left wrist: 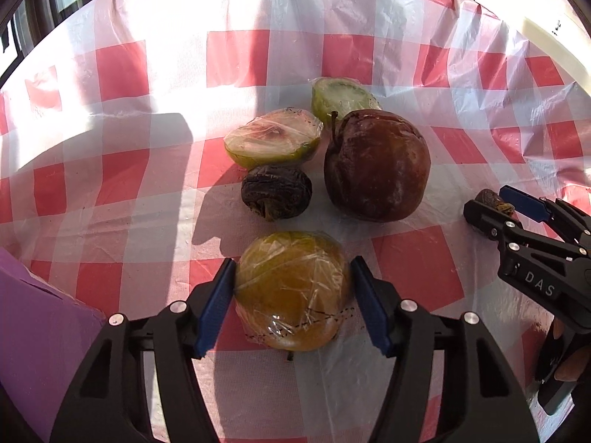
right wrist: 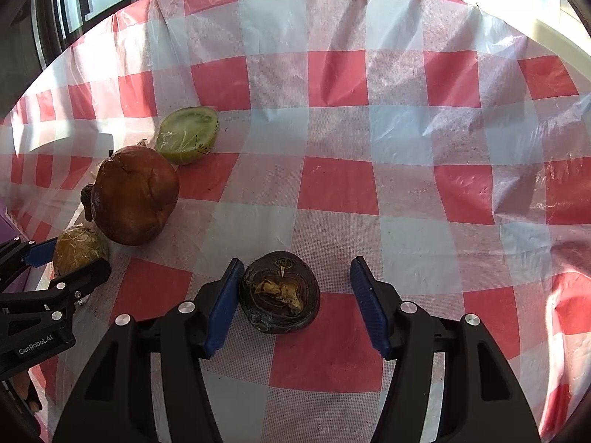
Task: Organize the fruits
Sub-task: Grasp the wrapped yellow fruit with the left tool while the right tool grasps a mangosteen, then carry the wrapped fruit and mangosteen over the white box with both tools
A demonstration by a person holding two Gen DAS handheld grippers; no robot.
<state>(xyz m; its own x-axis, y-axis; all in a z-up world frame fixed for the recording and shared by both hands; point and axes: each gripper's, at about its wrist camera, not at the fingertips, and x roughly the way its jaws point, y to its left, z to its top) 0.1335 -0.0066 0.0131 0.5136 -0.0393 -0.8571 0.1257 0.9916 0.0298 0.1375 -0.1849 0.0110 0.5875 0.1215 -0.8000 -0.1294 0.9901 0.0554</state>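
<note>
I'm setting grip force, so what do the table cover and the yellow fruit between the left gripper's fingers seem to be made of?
Table cover: thin glossy plastic sheet, judging by sharp creases and sheen. Yellow fruit: apparently real, soft fruit under clear cling film, shown by wrinkled, glinting wrap. Left gripper straddles it; whether the pads touch is unclear.

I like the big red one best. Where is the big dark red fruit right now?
In the left wrist view the big dark red fruit sits on the checked tablecloth, right of the small shrivelled fruit.
</note>
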